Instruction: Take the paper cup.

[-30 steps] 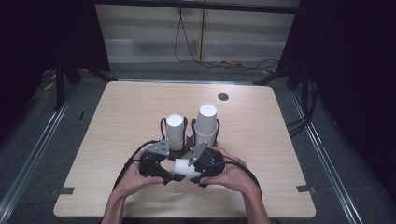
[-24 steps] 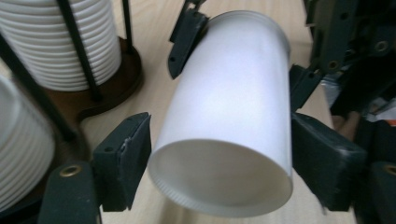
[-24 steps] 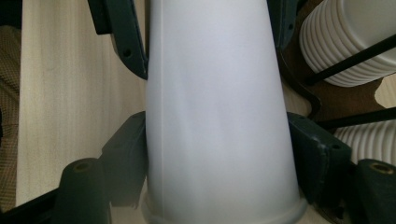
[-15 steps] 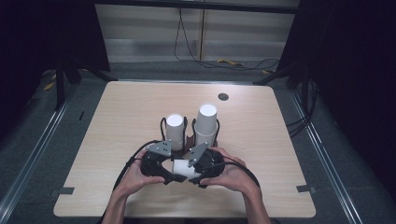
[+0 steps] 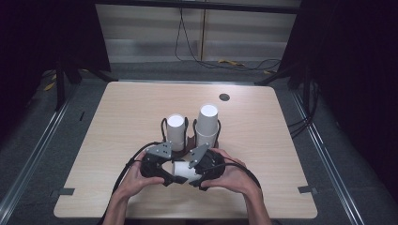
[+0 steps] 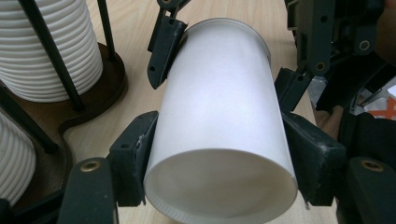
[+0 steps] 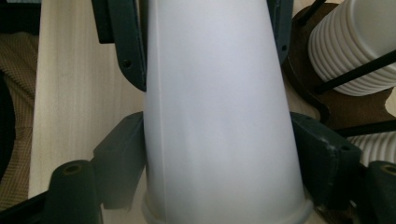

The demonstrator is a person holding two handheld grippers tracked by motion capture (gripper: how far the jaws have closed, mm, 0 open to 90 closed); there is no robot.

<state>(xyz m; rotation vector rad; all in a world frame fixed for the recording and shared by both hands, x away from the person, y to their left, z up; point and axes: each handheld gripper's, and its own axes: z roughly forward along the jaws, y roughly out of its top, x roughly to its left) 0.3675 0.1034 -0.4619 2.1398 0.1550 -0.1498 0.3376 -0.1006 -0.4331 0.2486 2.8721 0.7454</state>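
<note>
Two grippers hold one white paper cup (image 5: pixel 184 169): left gripper (image 6: pixel 219 154) closing on its rim end, right gripper (image 7: pixel 219 154) easing open; I keep the left's squeeze gentle.

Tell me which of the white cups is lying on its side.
The single white cup held level between the left tongs and the right tongs, just above the table near the person. The two cup stacks stand upright in the dark wire holder behind it.

Table brightly lit from above (surroundings dark); close views slightly soft.
</note>
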